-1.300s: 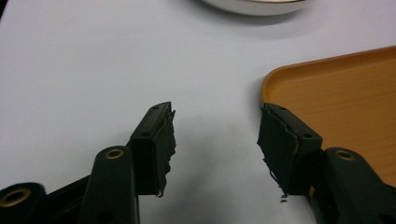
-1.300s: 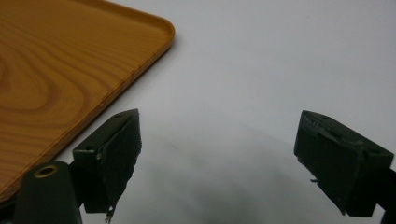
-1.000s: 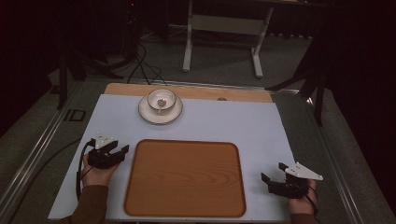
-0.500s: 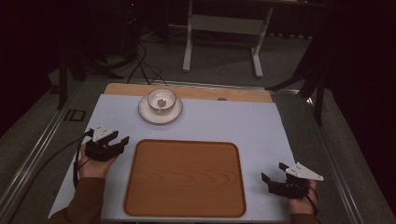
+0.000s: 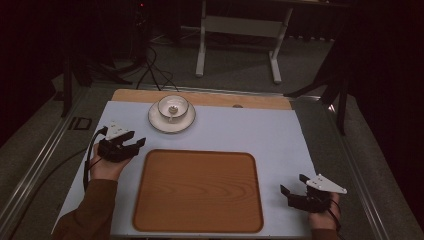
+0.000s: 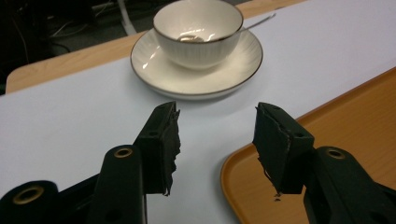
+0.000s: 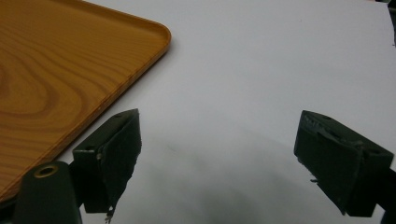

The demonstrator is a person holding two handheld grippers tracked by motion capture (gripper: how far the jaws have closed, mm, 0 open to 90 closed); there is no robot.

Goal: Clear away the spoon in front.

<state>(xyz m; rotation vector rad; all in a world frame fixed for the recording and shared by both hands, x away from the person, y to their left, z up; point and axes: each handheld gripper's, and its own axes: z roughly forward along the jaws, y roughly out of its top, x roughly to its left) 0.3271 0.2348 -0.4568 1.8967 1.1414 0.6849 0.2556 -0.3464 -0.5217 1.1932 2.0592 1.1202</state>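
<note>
One spoon (image 6: 254,22) handle angles off cup (image 6: 198,25).

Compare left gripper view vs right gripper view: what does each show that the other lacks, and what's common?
Left gripper view alone: a white cup on a saucer, a spoon handle sticking out past the cup, and the table's bare wood edge beyond the mat.

Right gripper view alone: the tray's wood grain up close, over a wide stretch of its surface.

Both: a corner of the tray, the pale mat, and each gripper's own black jaws standing open with nothing between them: left gripper, right gripper.
</note>
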